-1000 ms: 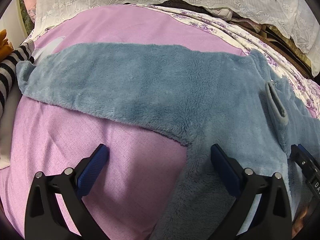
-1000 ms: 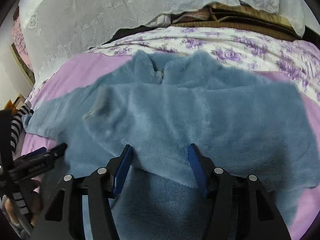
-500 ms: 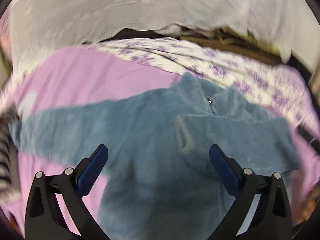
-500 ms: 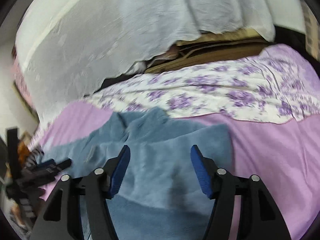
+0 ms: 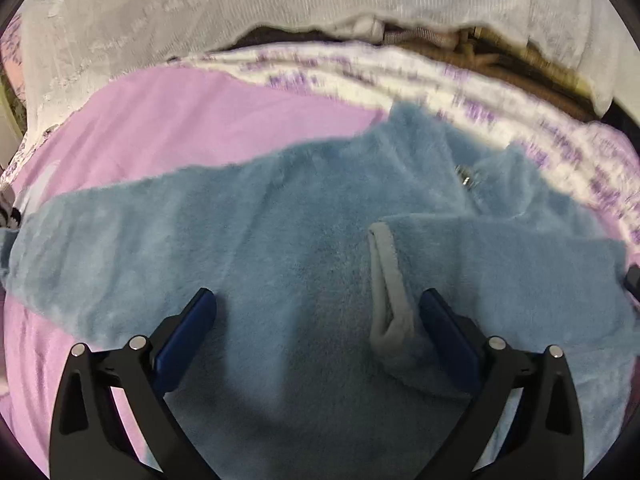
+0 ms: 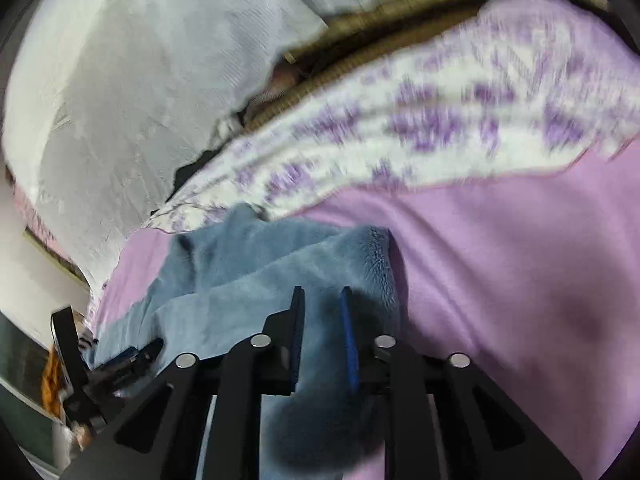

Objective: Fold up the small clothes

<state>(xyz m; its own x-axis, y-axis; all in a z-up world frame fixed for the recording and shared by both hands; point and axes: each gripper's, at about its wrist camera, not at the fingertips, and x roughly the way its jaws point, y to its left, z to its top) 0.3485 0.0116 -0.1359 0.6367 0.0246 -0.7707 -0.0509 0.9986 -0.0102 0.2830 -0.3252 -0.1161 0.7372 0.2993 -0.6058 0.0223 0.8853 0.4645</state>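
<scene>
A blue fleece jacket (image 5: 280, 240) lies spread on the pink bed sheet (image 5: 180, 120). One sleeve is folded across its chest, with the grey cuff (image 5: 386, 276) facing me, and the zip pull (image 5: 464, 172) shows at the collar. My left gripper (image 5: 316, 316) hovers open over the jacket's body, the cuff just inside its right finger (image 5: 444, 332). My right gripper (image 6: 322, 320) is at the jacket's right edge (image 6: 360, 256). Its jaws are closing, a bunch of fleece fills the narrow gap between them, and the pads press on it. The left gripper (image 6: 120, 360) shows at the lower left.
A white and purple floral sheet (image 6: 420, 120) borders the pink one at the back. Behind it hangs a white lace cover (image 5: 240, 8) over brown bedding. A striped item (image 5: 8, 208) lies at the left edge. Bare pink sheet (image 6: 520, 260) stretches to the right of the jacket.
Both grippers have moved right. The left went from the sleeve and sheet to over the jacket's body. The right reached the jacket's right edge and narrowed its jaws onto the fleece.
</scene>
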